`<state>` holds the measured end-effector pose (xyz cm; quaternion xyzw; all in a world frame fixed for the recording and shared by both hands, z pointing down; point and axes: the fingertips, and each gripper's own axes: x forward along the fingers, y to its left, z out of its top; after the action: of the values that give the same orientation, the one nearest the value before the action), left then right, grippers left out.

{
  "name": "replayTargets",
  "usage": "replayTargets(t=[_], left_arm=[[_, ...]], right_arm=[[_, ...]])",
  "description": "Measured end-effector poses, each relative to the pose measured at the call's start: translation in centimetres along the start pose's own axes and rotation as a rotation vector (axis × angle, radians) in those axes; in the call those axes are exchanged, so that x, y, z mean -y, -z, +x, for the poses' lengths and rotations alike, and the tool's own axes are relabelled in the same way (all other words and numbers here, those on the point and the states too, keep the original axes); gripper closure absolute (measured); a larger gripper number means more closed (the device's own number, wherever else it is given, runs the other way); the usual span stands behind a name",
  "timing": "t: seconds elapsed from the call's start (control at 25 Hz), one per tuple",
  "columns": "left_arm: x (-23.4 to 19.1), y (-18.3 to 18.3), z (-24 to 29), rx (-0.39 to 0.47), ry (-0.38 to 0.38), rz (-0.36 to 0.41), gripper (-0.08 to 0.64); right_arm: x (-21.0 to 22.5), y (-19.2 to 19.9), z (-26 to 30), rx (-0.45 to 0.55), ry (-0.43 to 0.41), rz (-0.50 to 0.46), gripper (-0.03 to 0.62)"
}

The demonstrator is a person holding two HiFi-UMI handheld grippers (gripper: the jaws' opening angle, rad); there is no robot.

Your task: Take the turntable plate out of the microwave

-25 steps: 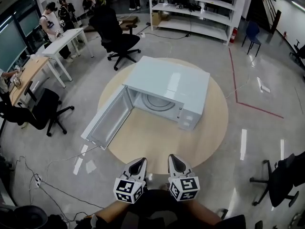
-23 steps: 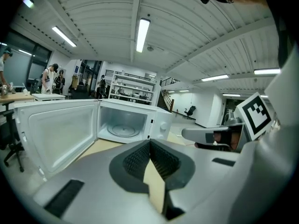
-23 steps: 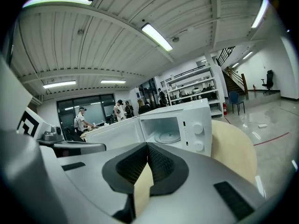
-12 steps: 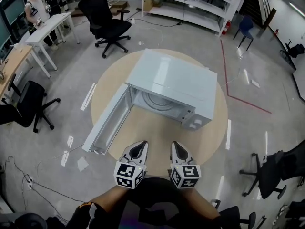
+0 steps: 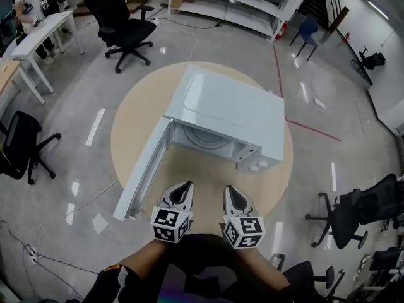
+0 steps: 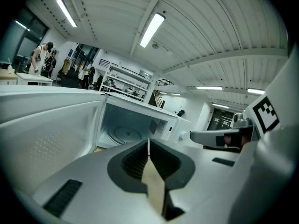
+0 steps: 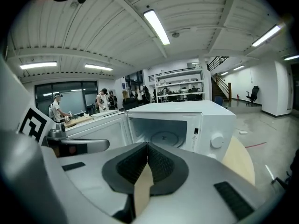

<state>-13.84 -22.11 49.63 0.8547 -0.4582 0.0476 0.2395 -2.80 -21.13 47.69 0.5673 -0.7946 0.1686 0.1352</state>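
Left gripper [image 5: 185, 185] and right gripper [image 5: 228, 189] were clenched, empty; microwave [image 5: 233, 112] at 12 o'clock, door [image 5: 144, 172] open, plate [image 5: 205, 139] inside.

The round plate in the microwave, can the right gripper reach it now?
Probably yes. The microwave door hangs wide open, and nothing stands between the right gripper and the turntable plate. But the gripper is short of the opening and its jaws are together, so they must open first.
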Motion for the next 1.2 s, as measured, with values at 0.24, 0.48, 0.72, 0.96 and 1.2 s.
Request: replayTargets(t=[0.24, 0.48, 0.72, 0.96, 1.2], left_arm=[[-2.0, 0.1, 2.6, -0.03, 0.064, -0.053, 0.511], [-2.9, 0.2, 6.4, -0.057, 0.094, -0.121, 0.511], [-4.6, 0.4, 9.8, -0.085, 0.045, -0.173, 0.505], [-6.9, 1.6, 14.2, -0.13, -0.002, -0.32, 0.449], [-9.5, 3.0, 18.3, -0.17, -0.068, -0.379, 0.445]], right_arm=[[-0.7, 0.2, 0.1, -0.011, 0.054, -0.007, 0.575], [1.3, 0.3, 0.5, -0.027, 0.102, 0.002, 0.575], [3.2, 0.5, 3.6, -0.038, 0.073, 0.031, 0.575], [3.9, -0.4, 7.4, -0.054, 0.006, -0.008, 0.575], [4.7, -0.1, 10.9, -0.089, -0.026, -0.04, 0.575]])
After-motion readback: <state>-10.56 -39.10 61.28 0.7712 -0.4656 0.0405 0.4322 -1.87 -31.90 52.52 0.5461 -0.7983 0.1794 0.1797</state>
